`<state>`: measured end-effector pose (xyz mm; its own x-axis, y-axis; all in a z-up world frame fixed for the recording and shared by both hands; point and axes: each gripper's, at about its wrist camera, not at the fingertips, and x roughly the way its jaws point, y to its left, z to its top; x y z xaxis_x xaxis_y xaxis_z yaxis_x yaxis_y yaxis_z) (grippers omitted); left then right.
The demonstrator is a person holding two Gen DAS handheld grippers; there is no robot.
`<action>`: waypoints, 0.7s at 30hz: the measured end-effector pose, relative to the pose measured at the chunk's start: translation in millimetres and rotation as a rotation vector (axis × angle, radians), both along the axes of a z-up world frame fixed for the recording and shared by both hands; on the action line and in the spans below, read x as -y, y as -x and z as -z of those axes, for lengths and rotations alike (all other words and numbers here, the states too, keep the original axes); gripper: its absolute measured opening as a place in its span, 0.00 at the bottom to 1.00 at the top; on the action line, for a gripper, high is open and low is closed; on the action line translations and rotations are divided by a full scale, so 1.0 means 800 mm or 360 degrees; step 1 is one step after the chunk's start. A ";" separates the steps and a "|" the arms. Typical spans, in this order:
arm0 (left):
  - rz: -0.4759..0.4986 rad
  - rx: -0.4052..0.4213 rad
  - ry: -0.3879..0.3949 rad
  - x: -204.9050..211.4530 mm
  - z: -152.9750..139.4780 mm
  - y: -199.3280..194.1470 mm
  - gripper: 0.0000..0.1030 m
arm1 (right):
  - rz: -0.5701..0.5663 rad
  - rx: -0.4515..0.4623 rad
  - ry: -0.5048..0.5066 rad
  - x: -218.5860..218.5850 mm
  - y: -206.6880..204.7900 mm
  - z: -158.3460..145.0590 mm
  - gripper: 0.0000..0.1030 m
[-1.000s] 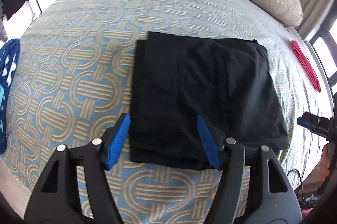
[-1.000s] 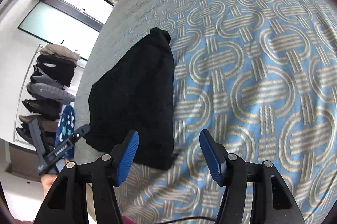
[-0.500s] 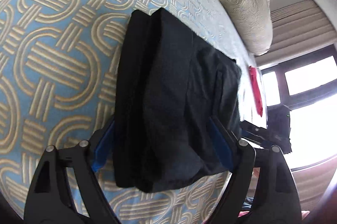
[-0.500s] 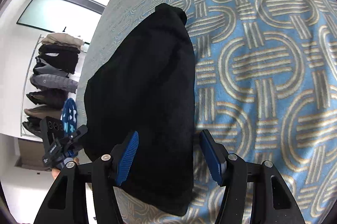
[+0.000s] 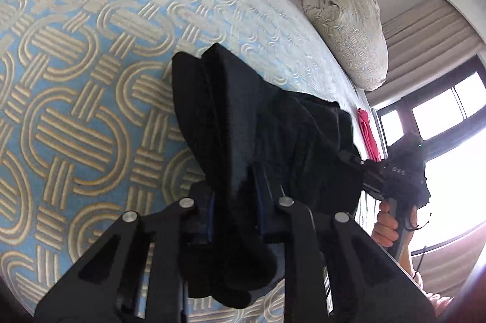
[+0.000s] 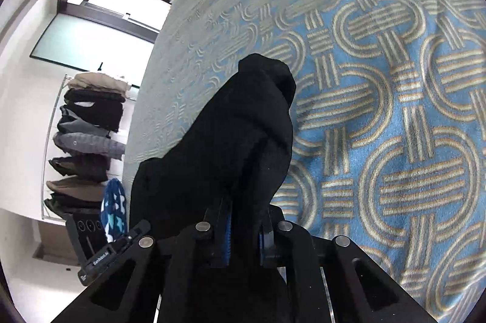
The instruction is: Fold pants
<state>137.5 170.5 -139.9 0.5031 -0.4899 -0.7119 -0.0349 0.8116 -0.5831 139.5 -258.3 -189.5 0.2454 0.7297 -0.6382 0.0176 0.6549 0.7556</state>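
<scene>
The folded black pants [image 5: 243, 122] lie on the blue and beige patterned bedspread [image 5: 76, 125]. My left gripper [image 5: 235, 210] is shut on the near left edge of the pants, with cloth bunched between its blue pads. My right gripper [image 6: 244, 235] is shut on the opposite edge of the pants [image 6: 237, 134], which rise from its jaws in a thick fold. The right gripper also shows in the left wrist view [image 5: 395, 174], held by a hand at the pants' far side. The left gripper shows in the right wrist view [image 6: 115, 250] at lower left.
A beige pillow [image 5: 349, 31] lies at the bed's head. A pink garment [image 5: 369, 134] lies near the bed's far edge by the window. A rack of folded clothes [image 6: 88, 140] stands beside the bed, with a blue patterned item [image 6: 114, 210] below it.
Both grippers were open around the pants' edges and have closed on the cloth. The pants have bunched up and lifted at both gripped edges.
</scene>
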 end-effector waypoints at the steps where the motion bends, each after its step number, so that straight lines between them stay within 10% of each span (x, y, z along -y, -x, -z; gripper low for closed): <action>1: 0.0011 0.0012 -0.0015 0.004 -0.006 0.002 0.21 | 0.0006 0.0034 -0.0009 0.001 0.005 -0.013 0.10; 11: 0.0194 0.0136 -0.0048 0.068 -0.057 -0.012 0.21 | 0.0140 0.0216 0.0063 0.056 0.035 -0.093 0.10; 21: 0.0546 0.0230 -0.0278 0.235 -0.063 -0.058 0.21 | 0.0381 0.0168 0.0284 0.186 0.057 -0.094 0.10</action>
